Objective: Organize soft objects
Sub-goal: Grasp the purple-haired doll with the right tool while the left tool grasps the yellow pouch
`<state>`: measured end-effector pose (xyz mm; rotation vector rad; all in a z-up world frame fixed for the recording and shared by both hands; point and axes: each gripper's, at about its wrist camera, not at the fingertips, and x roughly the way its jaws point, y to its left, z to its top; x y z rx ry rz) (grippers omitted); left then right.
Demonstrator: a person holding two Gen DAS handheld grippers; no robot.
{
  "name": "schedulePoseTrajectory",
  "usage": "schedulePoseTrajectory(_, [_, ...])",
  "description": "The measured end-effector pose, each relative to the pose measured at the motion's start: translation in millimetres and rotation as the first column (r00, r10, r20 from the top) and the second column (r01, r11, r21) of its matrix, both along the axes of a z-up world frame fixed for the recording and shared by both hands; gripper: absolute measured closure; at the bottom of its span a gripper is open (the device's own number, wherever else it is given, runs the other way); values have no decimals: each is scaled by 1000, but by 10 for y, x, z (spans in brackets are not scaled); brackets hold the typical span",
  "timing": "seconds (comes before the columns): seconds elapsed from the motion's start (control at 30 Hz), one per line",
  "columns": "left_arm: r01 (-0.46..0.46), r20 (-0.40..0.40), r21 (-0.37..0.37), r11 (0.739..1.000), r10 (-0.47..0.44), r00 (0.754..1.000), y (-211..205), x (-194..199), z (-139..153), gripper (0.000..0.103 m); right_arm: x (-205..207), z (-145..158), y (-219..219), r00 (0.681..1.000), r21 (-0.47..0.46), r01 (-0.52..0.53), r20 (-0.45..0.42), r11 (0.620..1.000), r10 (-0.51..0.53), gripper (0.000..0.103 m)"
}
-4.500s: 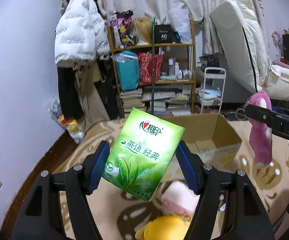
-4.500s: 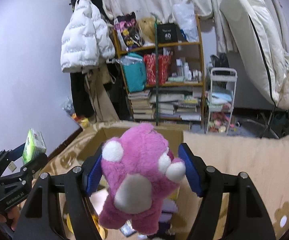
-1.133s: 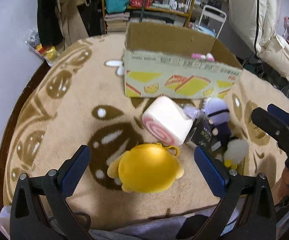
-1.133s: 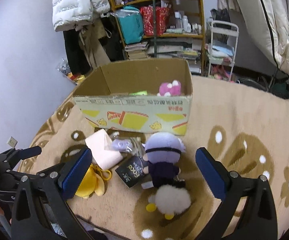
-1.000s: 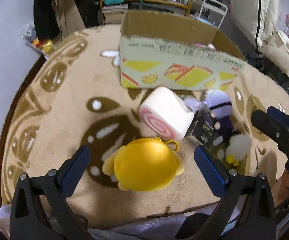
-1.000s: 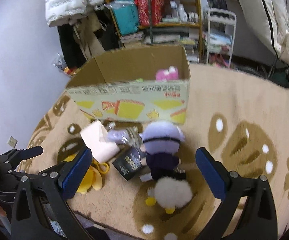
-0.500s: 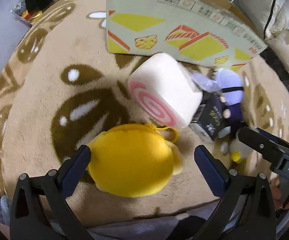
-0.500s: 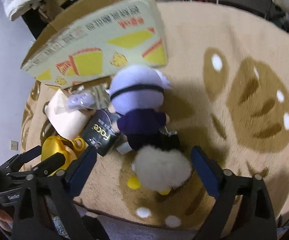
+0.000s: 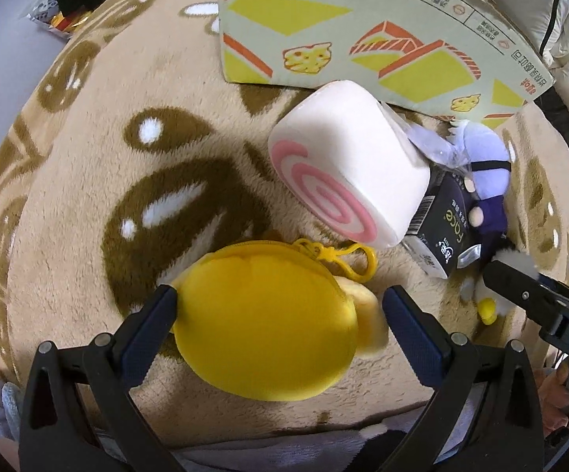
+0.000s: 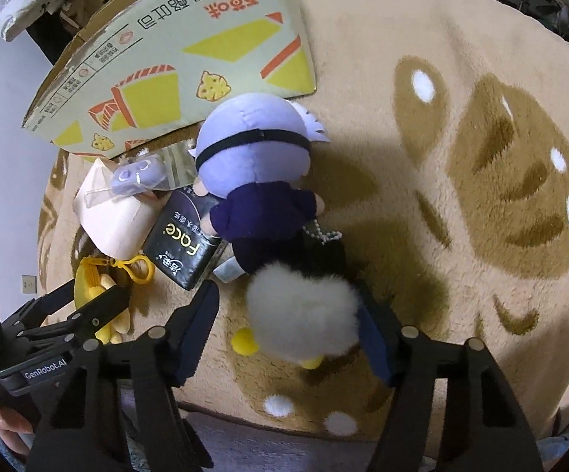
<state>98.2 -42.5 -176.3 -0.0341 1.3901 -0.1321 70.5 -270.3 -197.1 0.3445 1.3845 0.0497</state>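
My left gripper [image 9: 280, 310] is open, its jaws on either side of a round yellow plush pouch [image 9: 268, 326] that lies on the rug. Its left finger touches the pouch; the right finger stands a little apart. My right gripper [image 10: 288, 314] is open around a white fluffy plush with yellow feet [image 10: 304, 318]. A purple-haired doll [image 10: 256, 173], a black tissue pack [image 10: 186, 244] and a pink-swirl roll cushion [image 9: 347, 165] lie between them. The cardboard box [image 9: 382, 27] stands behind.
The beige and brown patterned rug [image 10: 481, 157] stretches to the right. A small purple toy in clear wrap [image 10: 139, 173] lies on the cushion. The left gripper shows in the right wrist view [image 10: 72, 322], and the right gripper's finger shows in the left wrist view [image 9: 528, 295].
Both grippers have come down to the rug and narrowed. The left now brackets the yellow pouch, the right brackets the white fluffy plush. Earlier they held a tissue pack and a pink bear, which are gone.
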Motion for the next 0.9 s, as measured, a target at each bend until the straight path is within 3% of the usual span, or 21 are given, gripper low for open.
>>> schedulePoseTrajectory(0.3, [-5,-5,-3,1000,5,1000,71,6,-43,5,7,2,40,1000,-3,-11,-16,1000,11,42])
schedulePoseTrajectory(0.47, [-15,8,-1,1000,15,1000,154,16,-55,15,-14,-25,40,999,-19,-35,-38,999,34,62])
schedulePoseTrajectory(0.9, [-18,12,7,1000,18,1000,162,71,-86,17,22,-142,105,996,-45,-65,-69,997,62,65])
